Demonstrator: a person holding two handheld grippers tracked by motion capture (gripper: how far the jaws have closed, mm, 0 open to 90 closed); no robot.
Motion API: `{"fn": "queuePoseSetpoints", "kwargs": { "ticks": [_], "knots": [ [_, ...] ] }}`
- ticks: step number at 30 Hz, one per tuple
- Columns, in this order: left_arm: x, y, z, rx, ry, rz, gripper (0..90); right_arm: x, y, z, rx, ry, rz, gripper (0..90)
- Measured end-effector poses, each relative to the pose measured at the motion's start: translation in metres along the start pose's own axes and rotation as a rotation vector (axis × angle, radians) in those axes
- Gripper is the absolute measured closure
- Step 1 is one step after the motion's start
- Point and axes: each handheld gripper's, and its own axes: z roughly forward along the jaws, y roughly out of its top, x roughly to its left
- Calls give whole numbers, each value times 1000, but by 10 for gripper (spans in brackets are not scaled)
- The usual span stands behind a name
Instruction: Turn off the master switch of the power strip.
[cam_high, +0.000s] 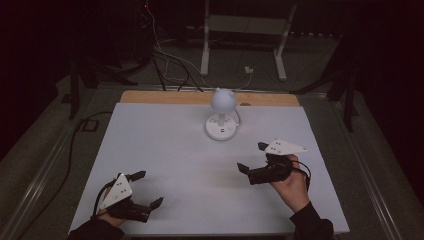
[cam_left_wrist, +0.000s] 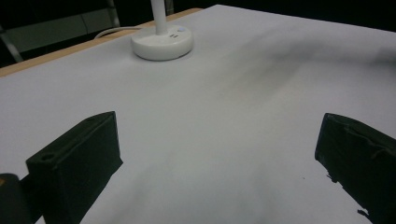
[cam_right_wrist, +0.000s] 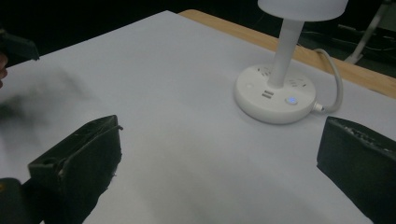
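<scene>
A white desk lamp (cam_high: 222, 114) stands at the far middle of the white table top (cam_high: 170, 150). Its round base (cam_left_wrist: 161, 43) carries sockets and a small lit button (cam_right_wrist: 291, 100). A white cord (cam_right_wrist: 332, 79) leaves the base toward the back. My left gripper (cam_high: 147, 189) rests near the front left corner, open, with bare table between its jaws. My right gripper (cam_high: 253, 157) hovers at the right, pointing left toward the lamp, open and holding nothing. In the right gripper view the lamp base (cam_right_wrist: 274, 93) sits just ahead of the right gripper (cam_right_wrist: 219, 154), toward its right side.
A wooden strip (cam_high: 165, 97) runs along the table's far edge. Beyond it are cables (cam_high: 170, 60) on the floor and a white stand frame (cam_high: 245, 35). A black cable (cam_high: 75, 145) trails down the left side. The room around is dark.
</scene>
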Motion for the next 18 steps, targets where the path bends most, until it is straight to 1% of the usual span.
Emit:
{"fn": "queuePoseSetpoints", "kwargs": {
  "ticks": [6,9,14,17,18],
  "knots": [
    [0,0,0,0,3,-1,7,-6,9,9,5,-4,4,0],
    [0,0,0,-1,2,-1,7,-9,15,17,7,-2,2,0],
    [0,0,0,0,3,-4,7,-15,20,25,12,-9,5,0],
    [1,0,-1,-6,0,-9,7,-20,23,33,15,-13,10,0],
    [1,0,-1,-9,-1,-9,7,-20,23,33,15,-13,10,0]
  ]
}}
